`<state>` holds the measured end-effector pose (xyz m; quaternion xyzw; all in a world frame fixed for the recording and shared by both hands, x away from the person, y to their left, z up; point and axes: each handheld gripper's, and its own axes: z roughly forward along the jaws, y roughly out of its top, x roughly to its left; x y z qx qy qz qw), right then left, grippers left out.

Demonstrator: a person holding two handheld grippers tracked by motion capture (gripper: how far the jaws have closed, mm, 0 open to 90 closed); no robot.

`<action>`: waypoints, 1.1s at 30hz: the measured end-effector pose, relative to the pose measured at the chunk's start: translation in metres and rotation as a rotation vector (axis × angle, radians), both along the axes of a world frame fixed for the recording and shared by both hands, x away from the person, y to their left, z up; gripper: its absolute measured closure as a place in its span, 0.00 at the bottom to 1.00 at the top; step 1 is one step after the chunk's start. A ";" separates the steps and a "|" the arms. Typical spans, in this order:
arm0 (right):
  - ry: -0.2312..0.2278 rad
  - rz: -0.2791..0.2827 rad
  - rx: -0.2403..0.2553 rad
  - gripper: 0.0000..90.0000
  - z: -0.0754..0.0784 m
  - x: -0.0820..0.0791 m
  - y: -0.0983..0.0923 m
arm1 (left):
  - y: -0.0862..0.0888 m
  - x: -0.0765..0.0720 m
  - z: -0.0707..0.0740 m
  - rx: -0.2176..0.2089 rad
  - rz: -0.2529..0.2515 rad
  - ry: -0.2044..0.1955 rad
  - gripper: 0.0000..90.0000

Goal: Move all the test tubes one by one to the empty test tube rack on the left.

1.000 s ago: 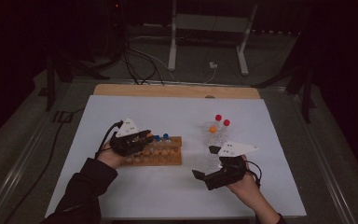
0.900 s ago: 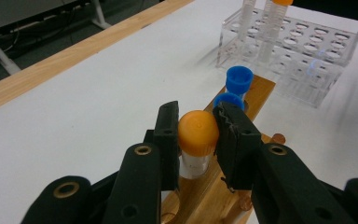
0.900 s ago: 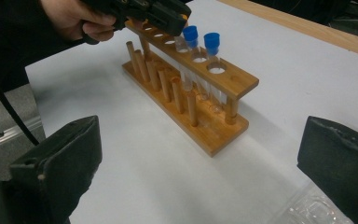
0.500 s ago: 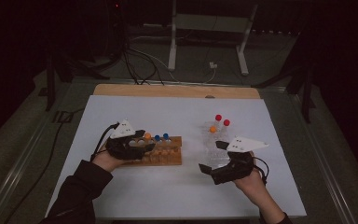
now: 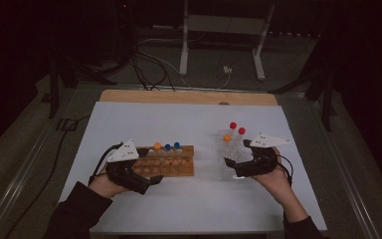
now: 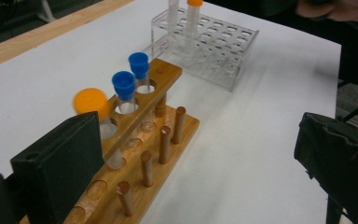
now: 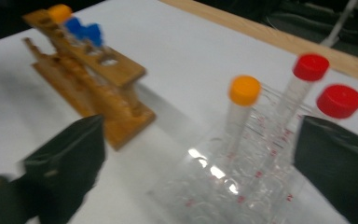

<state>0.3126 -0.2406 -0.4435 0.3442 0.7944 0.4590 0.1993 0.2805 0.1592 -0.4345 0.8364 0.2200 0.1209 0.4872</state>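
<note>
A wooden tube rack (image 5: 166, 162) (image 6: 140, 154) holds an orange-capped tube (image 5: 157, 146) (image 6: 89, 101) and two blue-capped tubes (image 5: 167, 147) (image 6: 123, 84). My left gripper (image 5: 146, 181) (image 6: 200, 154) is at the rack's near left end. Its jaws have just been opening and now stand wide, open, straddling the rack's end without pressing on anything. A clear plastic rack (image 5: 227, 167) (image 7: 223, 186) carries an orange-capped tube (image 5: 227, 138) (image 7: 244, 90) and two red-capped tubes (image 5: 233, 125) (image 7: 311, 66). My right gripper (image 5: 236, 154) (image 7: 200, 158) is open, facing the clear rack from its near right side.
Both racks stand on a white sheet (image 5: 179, 119) that covers the table, with a wooden strip (image 5: 189, 97) along the far edge. Beyond it, on the dark floor, are a metal stand (image 5: 219, 45) and cables (image 5: 144, 64).
My left gripper let go of the orange-capped tube in the wooden rack and drew back toward the person. The right gripper moved away from the person, up to the clear rack.
</note>
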 end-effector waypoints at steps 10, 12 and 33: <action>0.036 -0.035 -0.040 0.43 -0.018 0.033 0.001 | 0.003 -0.003 -0.001 -0.013 0.001 -0.008 0.02; 0.044 -0.031 -0.048 0.49 -0.021 0.038 0.002 | 0.004 -0.002 -0.001 -0.019 0.001 -0.007 0.02; 0.020 -0.029 -0.118 0.83 -0.021 0.047 0.014 | 0.003 -0.002 -0.001 -0.013 -0.004 -0.007 0.02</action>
